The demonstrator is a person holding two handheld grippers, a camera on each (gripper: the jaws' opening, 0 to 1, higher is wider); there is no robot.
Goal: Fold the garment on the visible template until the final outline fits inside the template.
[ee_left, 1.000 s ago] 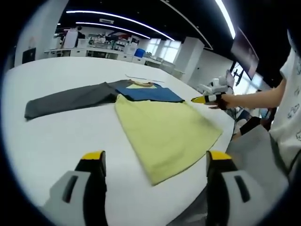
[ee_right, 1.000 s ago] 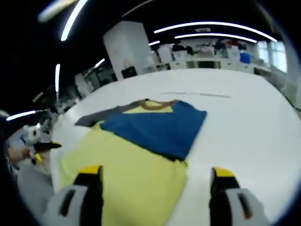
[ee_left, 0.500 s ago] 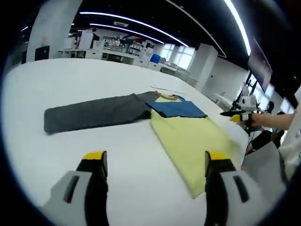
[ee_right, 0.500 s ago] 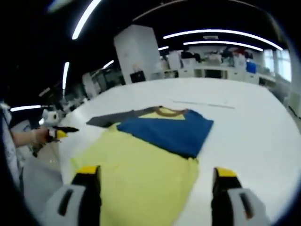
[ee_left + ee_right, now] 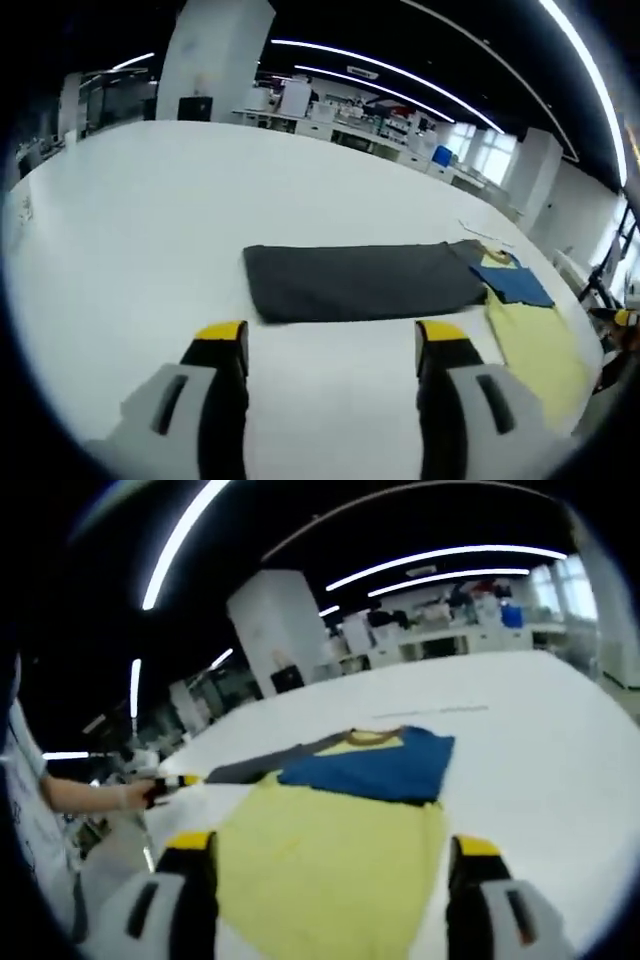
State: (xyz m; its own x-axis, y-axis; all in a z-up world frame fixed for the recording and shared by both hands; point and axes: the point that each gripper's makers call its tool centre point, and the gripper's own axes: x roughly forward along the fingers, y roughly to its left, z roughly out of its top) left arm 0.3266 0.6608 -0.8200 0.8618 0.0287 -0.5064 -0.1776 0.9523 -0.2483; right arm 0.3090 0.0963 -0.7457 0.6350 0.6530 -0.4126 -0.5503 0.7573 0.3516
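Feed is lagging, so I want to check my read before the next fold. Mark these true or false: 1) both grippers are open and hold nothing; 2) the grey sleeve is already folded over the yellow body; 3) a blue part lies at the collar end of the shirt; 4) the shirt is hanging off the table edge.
1) The left gripper and the right gripper are open and hold nothing. True.
2) The grey sleeve is folded over the yellow body. False: it lies stretched out flat on the white table, beside the body.
3) The blue part lies at the collar end. True.
4) The shirt hangs off the table edge. False: it lies flat on the tabletop.
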